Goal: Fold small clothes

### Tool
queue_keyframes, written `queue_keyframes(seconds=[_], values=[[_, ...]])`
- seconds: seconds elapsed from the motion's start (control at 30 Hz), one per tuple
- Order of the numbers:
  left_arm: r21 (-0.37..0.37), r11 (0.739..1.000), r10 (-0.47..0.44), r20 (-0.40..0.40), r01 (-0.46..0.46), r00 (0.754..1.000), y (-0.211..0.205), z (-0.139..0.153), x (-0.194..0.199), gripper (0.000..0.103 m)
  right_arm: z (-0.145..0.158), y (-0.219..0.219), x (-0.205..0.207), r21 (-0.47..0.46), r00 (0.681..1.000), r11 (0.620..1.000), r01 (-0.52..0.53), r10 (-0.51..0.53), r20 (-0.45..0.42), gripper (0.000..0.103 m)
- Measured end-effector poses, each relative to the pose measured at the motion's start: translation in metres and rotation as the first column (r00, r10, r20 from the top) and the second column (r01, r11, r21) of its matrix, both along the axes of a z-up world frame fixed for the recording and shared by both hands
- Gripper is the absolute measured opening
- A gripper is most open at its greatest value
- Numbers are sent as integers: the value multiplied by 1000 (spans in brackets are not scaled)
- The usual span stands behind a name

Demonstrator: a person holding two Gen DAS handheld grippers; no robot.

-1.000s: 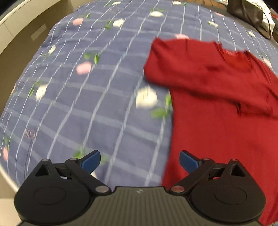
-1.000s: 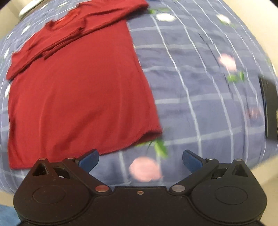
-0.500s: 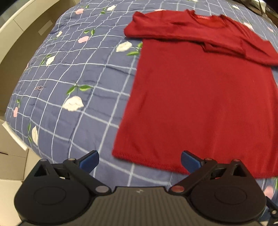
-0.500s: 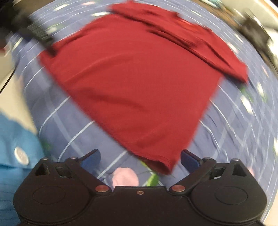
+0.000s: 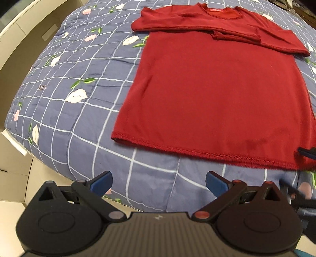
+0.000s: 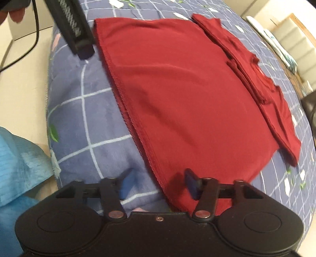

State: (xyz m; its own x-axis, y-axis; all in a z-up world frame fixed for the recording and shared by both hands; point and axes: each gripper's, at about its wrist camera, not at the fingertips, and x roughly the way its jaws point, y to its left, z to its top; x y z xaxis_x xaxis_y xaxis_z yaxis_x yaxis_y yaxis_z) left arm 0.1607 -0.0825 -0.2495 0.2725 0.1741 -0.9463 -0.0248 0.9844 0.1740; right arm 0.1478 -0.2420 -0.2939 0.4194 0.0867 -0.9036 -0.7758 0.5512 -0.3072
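Red long-sleeve shirt [image 5: 217, 94] lies flat on the bed, front down or up cannot tell, both sleeves [image 5: 237, 34] folded in across the chest area below the neckline. Collar with a red label [image 5: 218, 9] at the far end in the left wrist view. Body of the shirt smooth, hem [image 5: 197, 152] running along the near edge, close to the edge of the bed. In the right wrist view the same shirt [image 6: 187, 94] is seen from the hem corner, hem [image 6: 126, 110] running diagonally, sleeves bunched at the far right.

Right tongs [image 6: 158, 181] sit low at the hem corner, blue fingertips [image 6: 190, 182] partly apart, one tip over the red fabric, the other over the quilt; hem edge passes between them. Motion blur on the tips, so whether they touch the cloth cannot tell. Not clamped on anything.

Left tongs [image 5: 159, 180] wide apart, empty, hovering over the quilt just short of the hem near the shirt's left corner, not touching the shirt. In the right wrist view the left tool [image 6: 77, 33] shows as a dark bar at the far hem corner, cable [image 6: 29, 43] trailing from it.

Bed cover: blue quilt [image 5: 83, 102] with white grid lines and pink and white flowers. Blue sleeve [image 6: 17, 158] of the person at lower left of the right wrist view. Light floor [image 6: 21, 83] beside the bed.
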Motion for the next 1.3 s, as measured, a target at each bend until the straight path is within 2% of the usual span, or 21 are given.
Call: queue_keyframes(seconds=[0.03,0.13,0.3,0.43,0.57,0.67,0.7,0.8,0.83,0.97,1.07,1.13,1.23,1.3], values=[[2,1000,-9,5,9,1000,-2,0,-2,102,0,0,-2,1,1000,1000,-10,10,-2,27],[13,998,-63,24,63,998,-10,0,-9,102,2,3,-1,-15,1000,1000,-24,24,9,15],[74,982,-179,58,174,982,-29,0,-16,102,23,-2,8,49,998,997,57,-56,-32,9],[142,954,-277,90,263,957,-45,-7,-15,102,44,-11,26,127,985,981,146,-133,-106,7],[215,907,-390,102,363,915,-64,-30,-9,102,68,-21,43,193,964,952,238,-207,-168,6],[293,871,-442,120,394,889,-77,-45,-1,102,81,-24,49,217,958,940,262,-227,-175,3],[316,863,-451,127,395,884,-79,-48,3,99,85,-25,50,220,958,939,264,-228,-175,2],[314,861,-462,154,401,873,-74,-49,14,82,92,-24,51,221,961,942,251,-217,-169,2],[333,854,-468,158,399,870,-72,-49,17,77,94,-24,51,220,964,945,243,-210,-164,2],[387,826,-491,134,410,861,-51,-51,26,66,101,-24,46,216,972,952,216,-189,-143,1],[398,813,-500,106,424,859,-37,-54,33,48,102,-26,47,220,970,949,225,-198,-141,1],[387,813,-504,93,435,859,-27,-54,39,26,102,-26,46,220,969,948,229,-201,-141,1],[345,827,-503,99,444,859,-14,-47,45,11,102,-26,44,217,970,949,227,-199,-141,1],[328,828,-511,110,455,852,-9,-40,47,6,102,-26,42,211,972,953,217,-191,-136,1]])
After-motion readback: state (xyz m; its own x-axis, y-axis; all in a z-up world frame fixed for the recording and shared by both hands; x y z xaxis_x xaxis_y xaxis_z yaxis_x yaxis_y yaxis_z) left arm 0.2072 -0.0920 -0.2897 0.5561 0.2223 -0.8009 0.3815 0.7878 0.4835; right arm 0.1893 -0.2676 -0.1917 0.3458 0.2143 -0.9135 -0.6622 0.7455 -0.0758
